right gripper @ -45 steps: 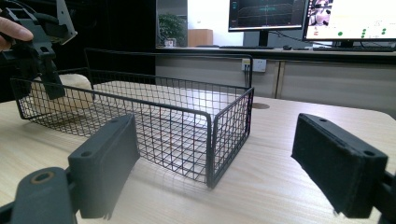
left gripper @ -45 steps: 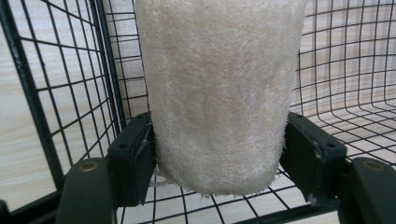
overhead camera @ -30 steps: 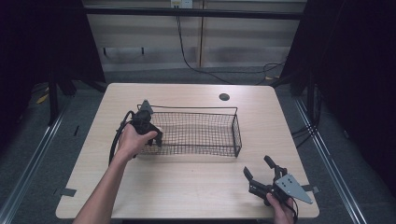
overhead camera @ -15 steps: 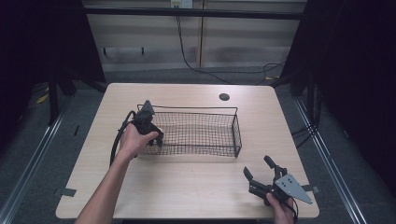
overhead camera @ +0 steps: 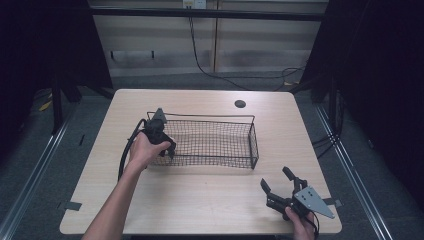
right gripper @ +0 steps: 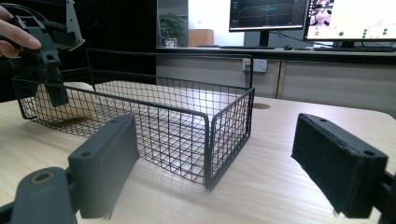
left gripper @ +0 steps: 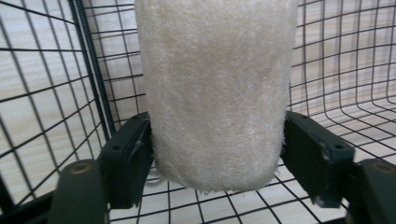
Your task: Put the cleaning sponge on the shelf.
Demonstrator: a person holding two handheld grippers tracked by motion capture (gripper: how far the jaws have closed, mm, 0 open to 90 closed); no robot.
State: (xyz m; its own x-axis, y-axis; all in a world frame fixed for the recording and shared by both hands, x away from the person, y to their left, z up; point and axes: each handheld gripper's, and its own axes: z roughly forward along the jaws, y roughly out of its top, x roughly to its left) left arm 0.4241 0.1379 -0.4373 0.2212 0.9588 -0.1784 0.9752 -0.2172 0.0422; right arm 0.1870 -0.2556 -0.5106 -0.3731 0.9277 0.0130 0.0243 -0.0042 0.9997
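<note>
A cream, fuzzy roll stands in the left end of a black wire basket, on its mesh floor. My left gripper reaches down into that end of the basket, with one pad on each side of the roll. Its jaws have just been opening, and the roll's sides look straight and unsqueezed between them. In the right gripper view the roll shows behind the mesh, under the left gripper. My right gripper sits near the table's front right corner, open and empty, facing the basket.
The basket lies across the middle of the wooden table. A dark round cable hole sits at the back right. A black cable loops from the left gripper. Monitors stand on a far counter.
Neither hand has moved in the high view. The left gripper still reaches into the basket's left end and the right one rests at the front right.
</note>
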